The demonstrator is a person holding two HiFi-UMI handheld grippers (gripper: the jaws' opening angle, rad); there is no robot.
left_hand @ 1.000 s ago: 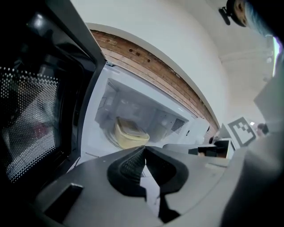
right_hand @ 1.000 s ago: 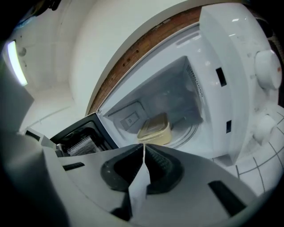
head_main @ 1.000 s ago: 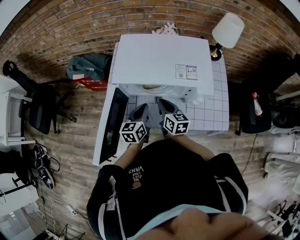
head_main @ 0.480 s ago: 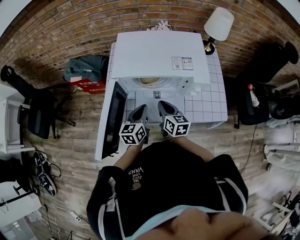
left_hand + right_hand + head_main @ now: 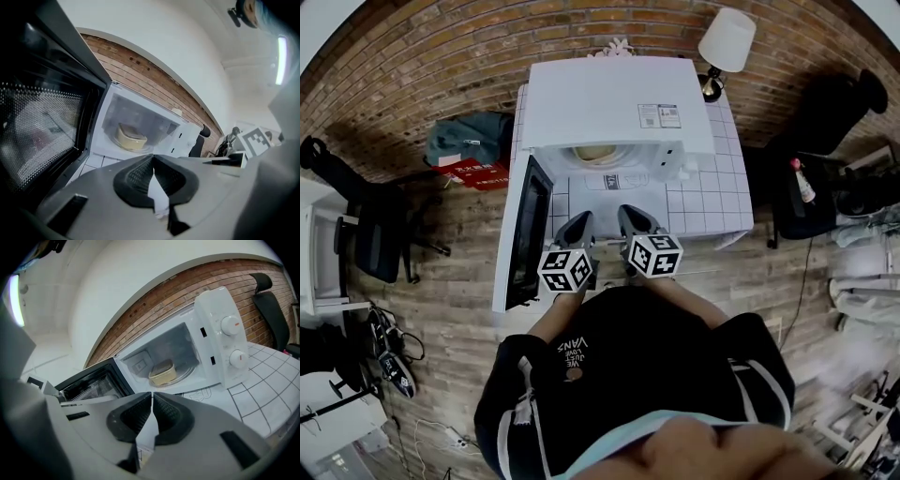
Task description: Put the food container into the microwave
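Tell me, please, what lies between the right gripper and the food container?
Between the right gripper and the food container lies only tiled table and the open mouth of the microwave, seen in the right gripper view.

A white tiled tabletop [image 5: 717,202] stands against a brick wall [image 5: 441,56]. At its far right corner is a lamp [image 5: 727,39] with a white shade. On the wooden floor [image 5: 450,272] at the left lie a green bag [image 5: 469,136] and a red box [image 5: 483,172], touching. A black chair [image 5: 370,225] stands further left. A bottle [image 5: 800,183] is at the right.
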